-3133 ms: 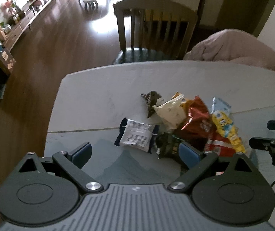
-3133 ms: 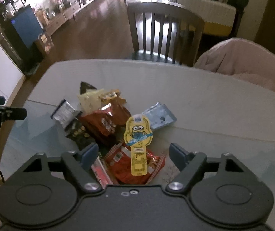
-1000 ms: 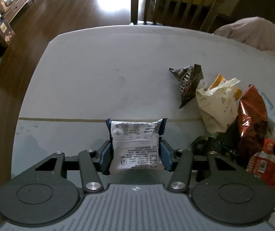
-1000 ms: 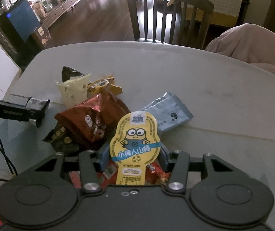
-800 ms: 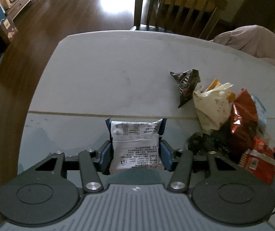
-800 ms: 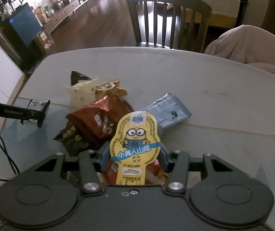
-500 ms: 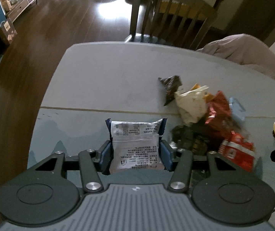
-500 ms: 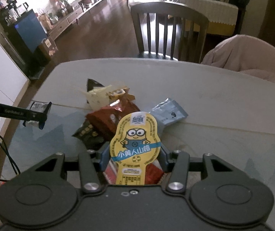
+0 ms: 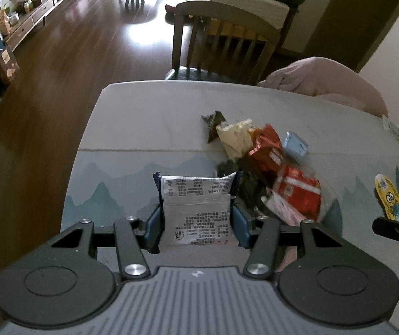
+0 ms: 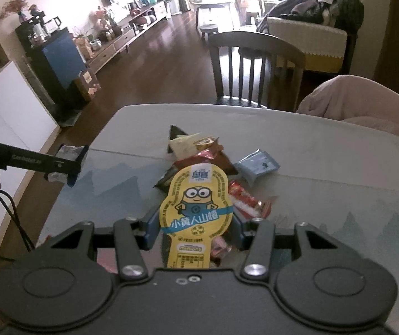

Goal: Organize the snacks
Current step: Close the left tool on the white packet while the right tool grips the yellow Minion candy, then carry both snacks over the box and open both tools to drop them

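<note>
Snacks lie heaped (image 9: 266,156) on the desk (image 9: 149,122), ahead and to the right of the left claw (image 9: 196,220), which pinches a white printed packet (image 9: 199,209) between its blue pads and holds it above the desk. Directly ahead of and below the right claw (image 10: 195,226) sits the same heap (image 10: 207,153); that claw grips a yellow Minions packet (image 10: 196,203) upright. Beyond both claws, a wooden chair (image 10: 255,64) stands at the desk's far edge.

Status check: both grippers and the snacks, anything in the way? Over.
Left hand-held gripper shut on white printed packet. Right hand-held gripper shut on yellow Minions packet. Both lifted. Snack pile on table; nothing blocking.
</note>
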Demonstrator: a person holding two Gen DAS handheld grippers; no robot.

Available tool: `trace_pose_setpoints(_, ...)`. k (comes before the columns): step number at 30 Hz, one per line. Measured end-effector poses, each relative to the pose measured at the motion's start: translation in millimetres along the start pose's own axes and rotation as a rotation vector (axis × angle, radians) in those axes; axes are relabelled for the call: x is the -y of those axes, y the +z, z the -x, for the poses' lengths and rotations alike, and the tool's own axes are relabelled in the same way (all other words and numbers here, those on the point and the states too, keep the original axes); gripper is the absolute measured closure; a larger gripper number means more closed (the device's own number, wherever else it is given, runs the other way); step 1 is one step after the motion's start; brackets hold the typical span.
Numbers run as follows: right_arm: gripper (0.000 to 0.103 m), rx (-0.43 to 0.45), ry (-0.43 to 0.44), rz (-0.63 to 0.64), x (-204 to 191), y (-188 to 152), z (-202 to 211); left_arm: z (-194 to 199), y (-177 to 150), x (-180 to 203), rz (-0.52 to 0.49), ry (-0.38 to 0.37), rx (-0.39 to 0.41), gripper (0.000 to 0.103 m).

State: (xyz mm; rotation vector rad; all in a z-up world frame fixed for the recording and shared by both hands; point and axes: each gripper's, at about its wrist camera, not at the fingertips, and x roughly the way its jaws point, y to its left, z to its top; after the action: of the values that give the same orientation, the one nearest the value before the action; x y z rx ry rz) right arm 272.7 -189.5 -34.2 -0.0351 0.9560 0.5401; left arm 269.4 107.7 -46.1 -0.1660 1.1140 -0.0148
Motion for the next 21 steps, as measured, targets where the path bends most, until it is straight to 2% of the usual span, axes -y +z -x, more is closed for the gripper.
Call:
trace_pose_setpoints(10,0.054,-0.016,0.049,0.020,-37,-42,28,35,-67,7,-0.049,0.017,-0.031,0.050)
trace_pose_setpoints(21,0.054,-0.075,0.071,-0.006,-66,-102,23,43,-134,18,-0.093,-0.033,-0.081,0.050)
